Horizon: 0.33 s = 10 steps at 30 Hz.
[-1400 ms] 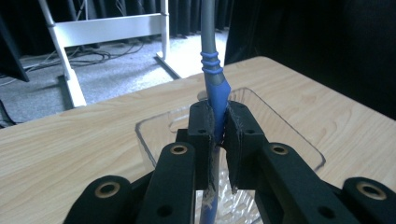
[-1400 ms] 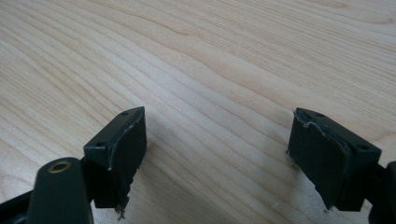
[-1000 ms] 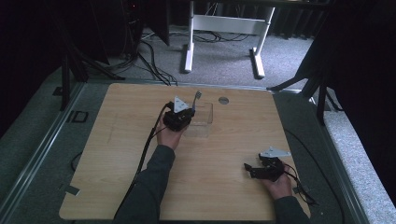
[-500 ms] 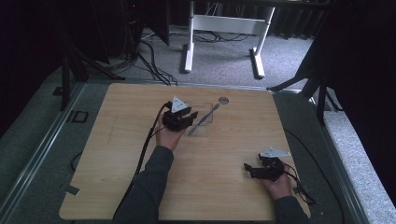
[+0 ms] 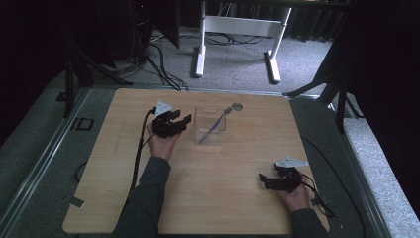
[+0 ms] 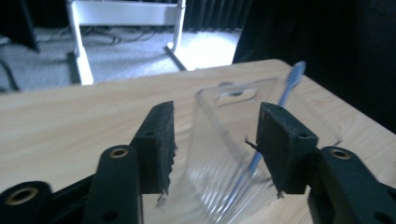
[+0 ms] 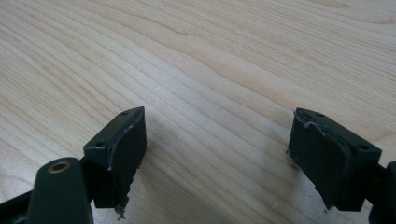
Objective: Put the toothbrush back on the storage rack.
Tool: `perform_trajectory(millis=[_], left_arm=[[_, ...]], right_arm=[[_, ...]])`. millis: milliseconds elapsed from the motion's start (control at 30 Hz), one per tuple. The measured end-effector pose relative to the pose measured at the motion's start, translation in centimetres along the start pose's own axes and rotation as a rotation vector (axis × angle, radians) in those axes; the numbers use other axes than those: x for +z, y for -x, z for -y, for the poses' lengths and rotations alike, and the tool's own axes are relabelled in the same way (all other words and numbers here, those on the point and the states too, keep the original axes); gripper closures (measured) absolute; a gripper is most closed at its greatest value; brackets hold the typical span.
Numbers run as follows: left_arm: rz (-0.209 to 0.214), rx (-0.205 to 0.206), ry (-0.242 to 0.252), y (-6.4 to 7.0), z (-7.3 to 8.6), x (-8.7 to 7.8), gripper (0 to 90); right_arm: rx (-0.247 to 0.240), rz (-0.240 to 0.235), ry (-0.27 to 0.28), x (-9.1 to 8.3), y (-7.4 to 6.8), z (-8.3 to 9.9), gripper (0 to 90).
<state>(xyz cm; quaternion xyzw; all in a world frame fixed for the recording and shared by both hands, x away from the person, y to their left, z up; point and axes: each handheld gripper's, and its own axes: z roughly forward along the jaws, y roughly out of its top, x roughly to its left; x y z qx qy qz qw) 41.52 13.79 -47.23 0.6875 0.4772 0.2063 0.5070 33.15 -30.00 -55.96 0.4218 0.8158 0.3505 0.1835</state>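
Toothbrush [image 5: 214,125] in a clear plastic box [image 5: 210,126] — that is what the work turns on, and both sit near the far middle of the wooden table [image 5: 124,208]. The box lies just beside the left gripper [image 5: 179,121], on its right in the high view, a small gap apart. In the left gripper view the box stands straight ahead between the spread jaws, which hold nothing. The toothbrush leans in the box with its long axis slanting from the near bottom corner up toward the far right rim, head end sticking out above the edge near a small round grommet [image 5: 237,106] in the tabletop. The left hand is by far the nearer; the right gripper [image 5: 268,180] rests well apart at the near right of the table, jaws wide and empty over bare wood. The box is thin, transparent and glossy, with rounded corners — likely light and apt to slide if nudged. The brush handle is slim, bluish plastic. The tabletop is pale, straight-grained laminate.
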Motion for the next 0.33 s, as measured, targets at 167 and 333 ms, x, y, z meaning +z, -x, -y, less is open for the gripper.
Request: perform_trajectory(millis=[167, 333], left_arm=[[-0.038, -0.03, -0.064, -1.7, 2.1, -0.4, 40.7], [-0.089, -0.024, -0.171, -3.1, 5.0, -0.1, 37.1]], right_arm=[[0.0, 0.0, 0.0, 0.0, 0.0, 0.0, 19.1], [0.0, 0.0, 0.0, 0.0, 0.0, 0.0, 19.1]])
